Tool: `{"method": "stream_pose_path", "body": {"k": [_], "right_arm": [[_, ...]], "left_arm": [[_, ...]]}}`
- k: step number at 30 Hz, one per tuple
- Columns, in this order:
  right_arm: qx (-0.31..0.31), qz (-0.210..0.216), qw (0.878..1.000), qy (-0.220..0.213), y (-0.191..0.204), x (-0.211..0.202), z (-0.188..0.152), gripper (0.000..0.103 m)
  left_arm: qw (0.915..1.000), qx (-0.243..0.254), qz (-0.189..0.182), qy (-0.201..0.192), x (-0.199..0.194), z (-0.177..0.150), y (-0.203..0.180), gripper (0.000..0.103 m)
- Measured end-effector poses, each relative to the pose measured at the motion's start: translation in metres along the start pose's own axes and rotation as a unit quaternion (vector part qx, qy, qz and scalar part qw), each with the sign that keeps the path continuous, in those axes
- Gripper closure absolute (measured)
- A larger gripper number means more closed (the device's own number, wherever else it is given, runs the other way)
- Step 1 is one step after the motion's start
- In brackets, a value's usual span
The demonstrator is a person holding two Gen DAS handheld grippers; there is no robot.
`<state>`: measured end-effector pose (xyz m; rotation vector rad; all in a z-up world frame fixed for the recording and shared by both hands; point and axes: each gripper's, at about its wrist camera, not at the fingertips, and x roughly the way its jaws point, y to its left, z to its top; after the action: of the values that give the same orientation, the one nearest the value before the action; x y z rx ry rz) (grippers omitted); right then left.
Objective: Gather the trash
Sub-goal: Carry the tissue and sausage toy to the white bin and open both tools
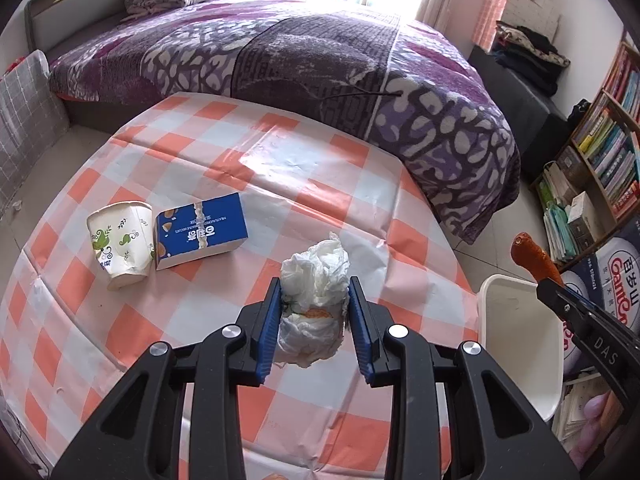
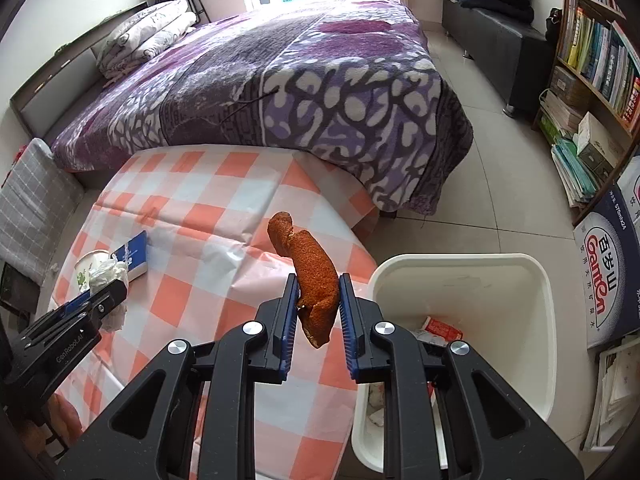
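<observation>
Right wrist view: right gripper (image 2: 319, 308) clamped on orange peel (image 2: 312, 272); white bin (image 2: 548, 320) just right; carry over rim before letting go. Left gripper (image 1: 315, 316) clamped on crumpled tissue (image 1: 314, 280).

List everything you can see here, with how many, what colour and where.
crumpled tissue: one, white, in left gripper
peel: one, orange-brown, in right gripper
paper cup: one, white with green print, lying on table
carton: one, blue, beside cup
bin: one, white, beside table, some trash inside
table: one, orange-white check cloth
bed: one, purple blanket, behind table
bookshelf: one, wooden, right wall
left gripper: one, black, blue pads
right gripper: one, black, blue pads
</observation>
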<state>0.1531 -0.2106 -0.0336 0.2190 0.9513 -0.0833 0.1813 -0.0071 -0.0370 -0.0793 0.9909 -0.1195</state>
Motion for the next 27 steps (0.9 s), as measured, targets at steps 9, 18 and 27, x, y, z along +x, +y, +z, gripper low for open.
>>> {"method": "stream_pose_path", "body": {"k": [9, 18, 27], "right_arm": [[0.028, -0.032, 0.999, -0.010, -0.047, -0.017, 0.001, 0.083], [0.061, -0.072, 0.995, -0.019, -0.101, -0.033, -0.007, 0.059], [0.118, -0.086, 0.989, -0.036, -0.151, -0.050, -0.012, 0.038]], "left_arm": [[0.9994, 0.028, -0.018, 0.006, -0.004, -0.010, -0.035, 0.070], [0.9971, 0.061, -0.044, 0.011, -0.008, -0.024, -0.082, 0.070], [0.9924, 0.097, -0.072, 0.022, -0.009, -0.042, -0.133, 0.070]]}}
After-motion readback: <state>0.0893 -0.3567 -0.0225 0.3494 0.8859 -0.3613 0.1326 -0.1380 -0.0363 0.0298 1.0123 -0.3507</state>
